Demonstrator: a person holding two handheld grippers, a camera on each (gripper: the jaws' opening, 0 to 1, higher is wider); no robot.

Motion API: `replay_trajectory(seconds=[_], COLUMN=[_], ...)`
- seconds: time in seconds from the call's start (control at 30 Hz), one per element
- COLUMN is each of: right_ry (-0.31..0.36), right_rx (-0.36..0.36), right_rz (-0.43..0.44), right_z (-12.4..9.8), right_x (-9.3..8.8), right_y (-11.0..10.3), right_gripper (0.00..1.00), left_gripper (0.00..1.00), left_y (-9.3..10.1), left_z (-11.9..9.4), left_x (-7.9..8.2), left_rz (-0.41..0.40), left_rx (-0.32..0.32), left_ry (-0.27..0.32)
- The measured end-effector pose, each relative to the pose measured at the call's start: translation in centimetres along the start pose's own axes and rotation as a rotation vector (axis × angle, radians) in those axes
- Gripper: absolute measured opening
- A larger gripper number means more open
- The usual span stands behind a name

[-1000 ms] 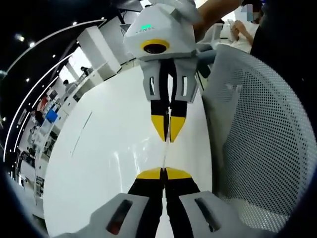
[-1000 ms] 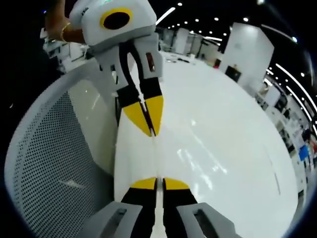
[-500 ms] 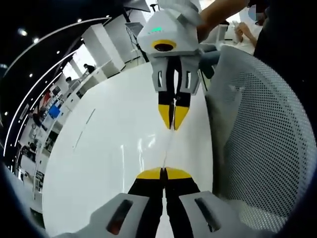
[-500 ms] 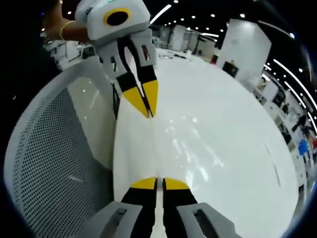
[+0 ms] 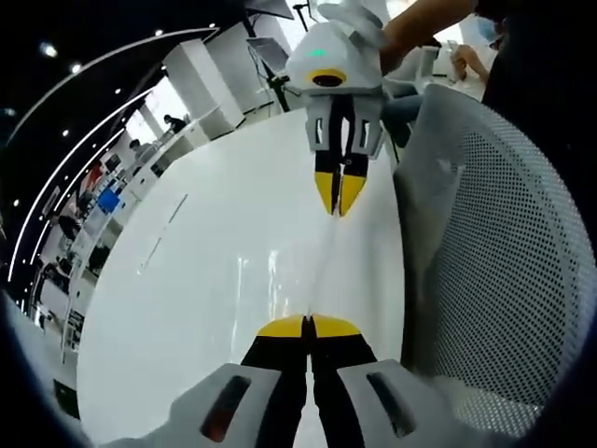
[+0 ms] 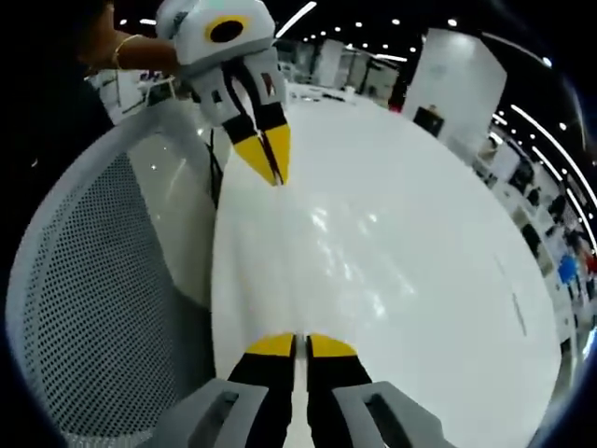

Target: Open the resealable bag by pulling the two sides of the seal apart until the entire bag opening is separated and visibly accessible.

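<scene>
— Starting at the left of the left gripper view, what is there?
— A glossy white bench [image 5: 205, 280], with office shelving far off beyond its edge. At bottom centre the left claw [image 5: 309, 327] has its yellow-tipped jaws pressed together on a thin clear sheet, the resealable bag [image 5: 322, 266].
— Where does the bag run?
— Up from those tips as a near-transparent strip above the bench, to the right claw [image 5: 340, 194], which points back down with its jaws pinched on the other side of the bag. A hand [image 5: 420, 23] holds that claw's body.
— And further right?
— A white mesh chair back [image 5: 494, 271] stands beside the bench edge.
— Now the right gripper view, from the left.
— The mesh chair [image 6: 103, 308] curves there, then the left claw [image 6: 270, 159] hangs from upper left, jaws together on the film. The bag [image 6: 284, 252] is hard to make out against the white bench [image 6: 420, 261]. At bottom centre the right claw [image 6: 300, 345] has its jaws nearly together with a thin slit between them, on the bag's edge.
</scene>
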State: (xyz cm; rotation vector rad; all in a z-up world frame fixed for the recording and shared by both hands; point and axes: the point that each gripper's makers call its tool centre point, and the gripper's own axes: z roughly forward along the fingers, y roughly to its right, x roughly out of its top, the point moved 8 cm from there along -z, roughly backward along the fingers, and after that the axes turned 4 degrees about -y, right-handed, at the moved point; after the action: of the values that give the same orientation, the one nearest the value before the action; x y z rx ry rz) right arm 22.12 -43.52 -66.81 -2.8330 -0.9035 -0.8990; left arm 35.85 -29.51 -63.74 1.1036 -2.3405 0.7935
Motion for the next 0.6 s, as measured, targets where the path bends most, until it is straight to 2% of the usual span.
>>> replay_trajectory(seconds=[0.2,0.23,0.3,0.37,0.6], right_ry=[-0.007,-0.008,0.011,0.073,0.146], right_rx=[-0.020,-0.009,-0.017,0.002,-0.003], right_rz=[0.032,0.073,0.108,0.153,0.152], right_z=[0.3,0.3,0.2,-0.1,-0.8], right_x=[-0.1,-0.2,0.0,0.8,3.2], right_y=[-0.2,-0.3,-0.2,-0.5,-0.4], right_gripper=[0.00,0.01,0.02,0.04,0.05], left_gripper=[0.00,0.00,0.00,0.00,0.00], left_y=[0.3,0.4,0.3,0.3,0.5], left_z=[0.2,0.2,0.1,0.0,0.2], left_x=[0.2,0.3,0.4,0.6,0.9], left_rz=[0.021,0.043,0.044,0.048,0.089], left_rx=[-0.006,-0.005,-0.006,-0.009,-0.019], left_ry=[-0.013,-0.017,-0.012,0.001,0.000])
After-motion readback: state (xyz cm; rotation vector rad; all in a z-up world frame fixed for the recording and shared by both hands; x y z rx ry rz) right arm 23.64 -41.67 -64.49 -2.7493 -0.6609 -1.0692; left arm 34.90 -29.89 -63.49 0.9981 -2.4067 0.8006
